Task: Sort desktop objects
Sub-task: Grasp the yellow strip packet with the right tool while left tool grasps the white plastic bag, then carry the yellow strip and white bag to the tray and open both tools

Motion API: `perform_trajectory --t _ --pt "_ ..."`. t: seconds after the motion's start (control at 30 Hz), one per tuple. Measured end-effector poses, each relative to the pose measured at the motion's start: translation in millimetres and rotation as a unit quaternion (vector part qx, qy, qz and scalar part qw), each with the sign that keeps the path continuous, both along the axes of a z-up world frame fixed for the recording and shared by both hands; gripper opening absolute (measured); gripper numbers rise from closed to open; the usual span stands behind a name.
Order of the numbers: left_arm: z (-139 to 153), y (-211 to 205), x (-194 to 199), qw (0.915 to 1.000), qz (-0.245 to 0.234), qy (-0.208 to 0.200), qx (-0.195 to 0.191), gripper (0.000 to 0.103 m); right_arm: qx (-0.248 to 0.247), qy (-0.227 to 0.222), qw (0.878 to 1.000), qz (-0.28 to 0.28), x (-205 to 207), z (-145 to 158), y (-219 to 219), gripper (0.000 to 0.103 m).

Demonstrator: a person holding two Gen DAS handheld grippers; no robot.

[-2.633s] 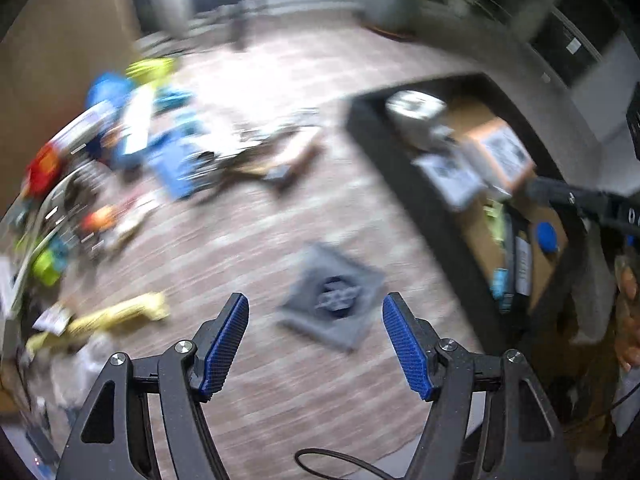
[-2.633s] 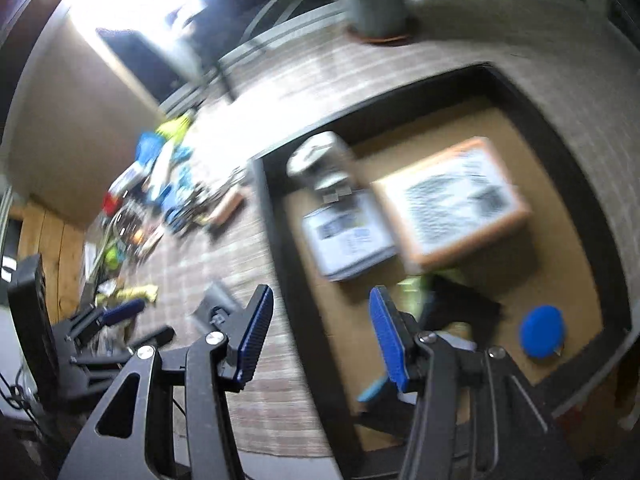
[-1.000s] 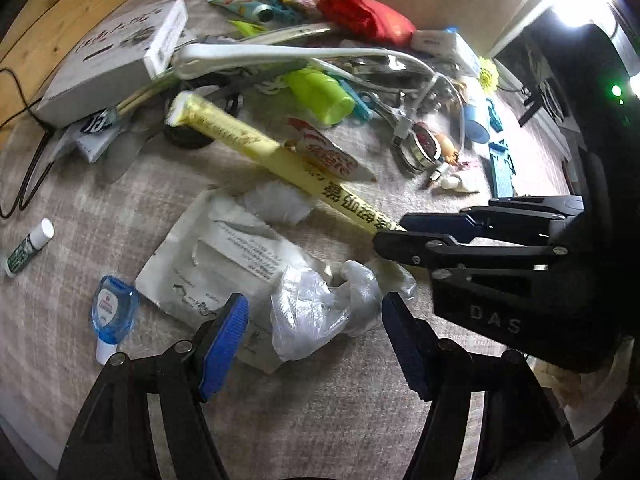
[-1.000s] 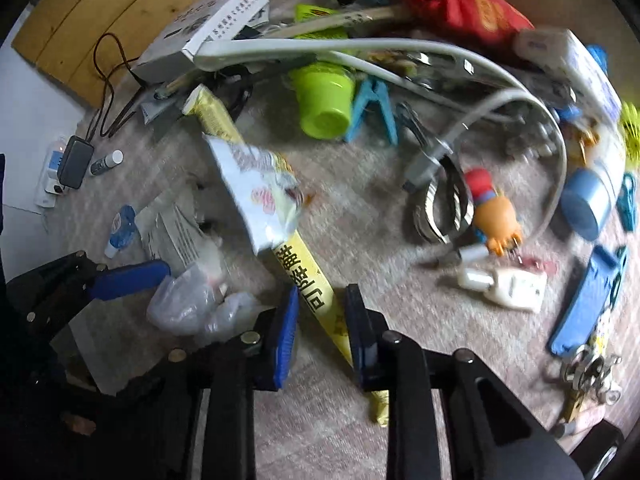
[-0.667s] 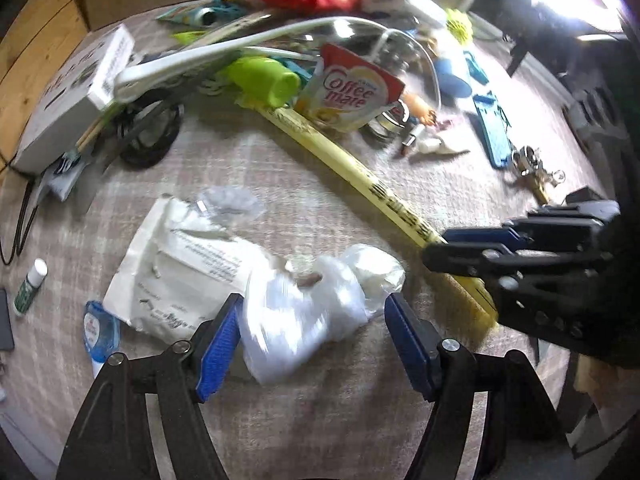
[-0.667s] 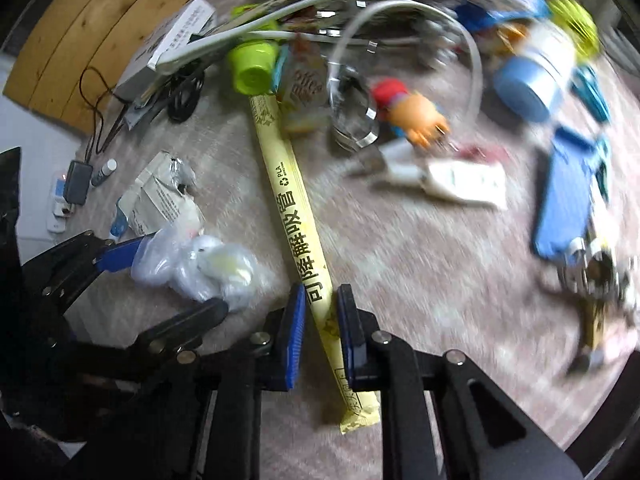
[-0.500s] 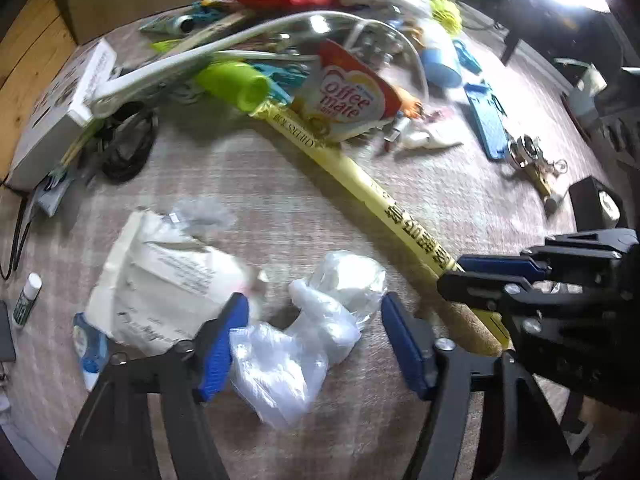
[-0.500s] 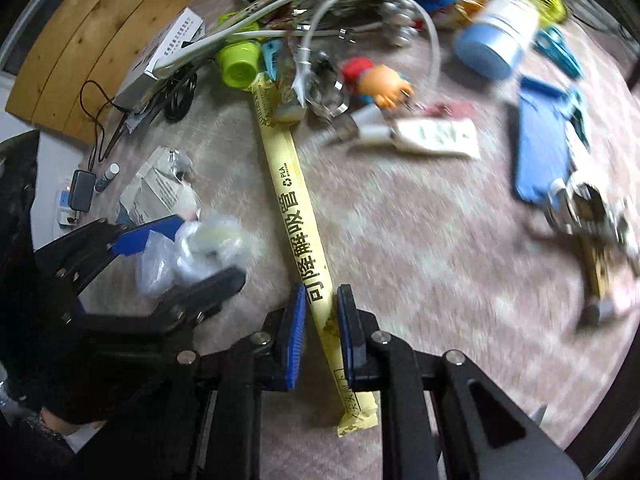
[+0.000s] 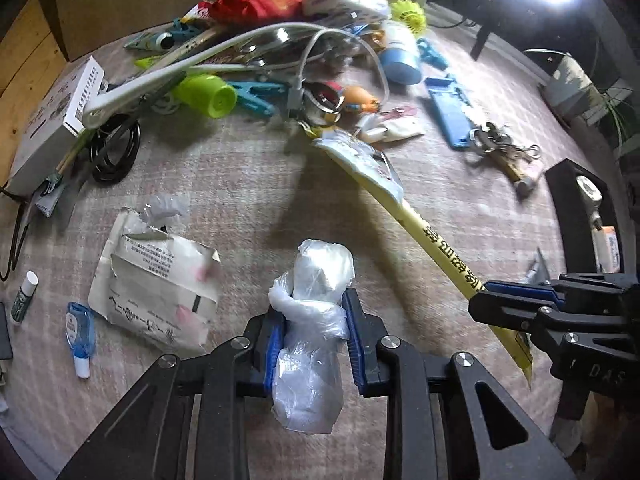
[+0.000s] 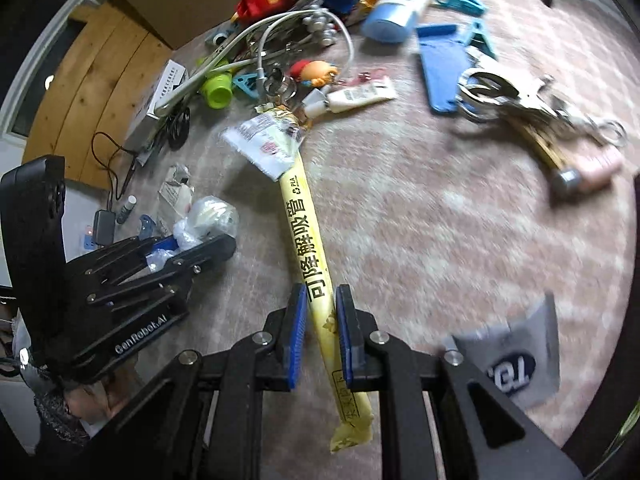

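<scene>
Left gripper (image 9: pixel 314 334): my blue fingers (image 9: pixel 274 344) had just been closing and pinched the plastic bag from both sides.
Plastic bag (image 9: pixel 312 320): clear, crumpled film bunched into a knotted lump; its top stood out above my fingers, its bottom hung below them, over the tabletop.
Right gripper (image 10: pixel 322 338): my fingers had been narrowing and were clamped on the yellow packet near its lower end.
Yellow packet (image 10: pixel 306 232): long, slim, soft tube with black printed characters along it; it slanted away from my fingers toward the pile, its crimped end poking out behind them.
Sachet (image 10: pixel 268 144): white printed pouch lying across the far end of the yellow packet.
Torn envelope (image 9: pixel 154 284): white, creased paper, flat on the tabletop to the left of the plastic bag.
Tabletop (image 9: pixel 248 184): covered in a pale checked cloth.
Pile (image 9: pixel 280 56): a green cup (image 9: pixel 206 94), white cables, a blue-capped bottle (image 9: pixel 400 54) and a red pouch (image 9: pixel 256 2) heaped at the far side.
Keys (image 10: pixel 516 98): a metal bunch beside a blue holder (image 10: pixel 438 66), well apart from my fingers.
</scene>
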State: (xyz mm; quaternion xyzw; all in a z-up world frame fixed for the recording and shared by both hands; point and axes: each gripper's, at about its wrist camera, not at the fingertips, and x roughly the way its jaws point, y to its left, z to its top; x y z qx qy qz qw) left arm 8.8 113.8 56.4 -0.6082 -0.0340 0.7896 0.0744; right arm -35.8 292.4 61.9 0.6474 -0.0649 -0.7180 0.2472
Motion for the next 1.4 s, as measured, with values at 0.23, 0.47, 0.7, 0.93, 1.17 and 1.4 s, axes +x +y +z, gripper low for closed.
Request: perform_trajectory --t 0.23,0.47,0.7,0.93,1.17,1.4 --pt "5 18 8 0.9998 -0.010 -0.003 0.018 0.026 -0.036 0.018 0.998 -0.050 26 23 31 0.012" --pt "23 67 0 0.9982 -0.054 0.016 0.022 0.026 0.000 0.059 0.993 -0.102 35 42 85 0.012" --pt "38 158 -11 0.9896 -0.135 0.032 0.037 0.026 0.002 0.084 0.980 -0.180 58 68 179 0.012" --pt "63 233 -5 0.9736 -0.217 0.046 0.053 0.026 -0.005 0.122 0.958 -0.260 91 101 255 0.012" --pt "70 310 18 0.9530 -0.293 0.042 0.066 0.026 0.022 0.159 0.928 -0.336 127 127 314 0.011" --pt "71 367 44 0.9341 -0.349 0.036 0.068 0.026 0.051 0.151 0.908 -0.386 147 122 360 0.012"
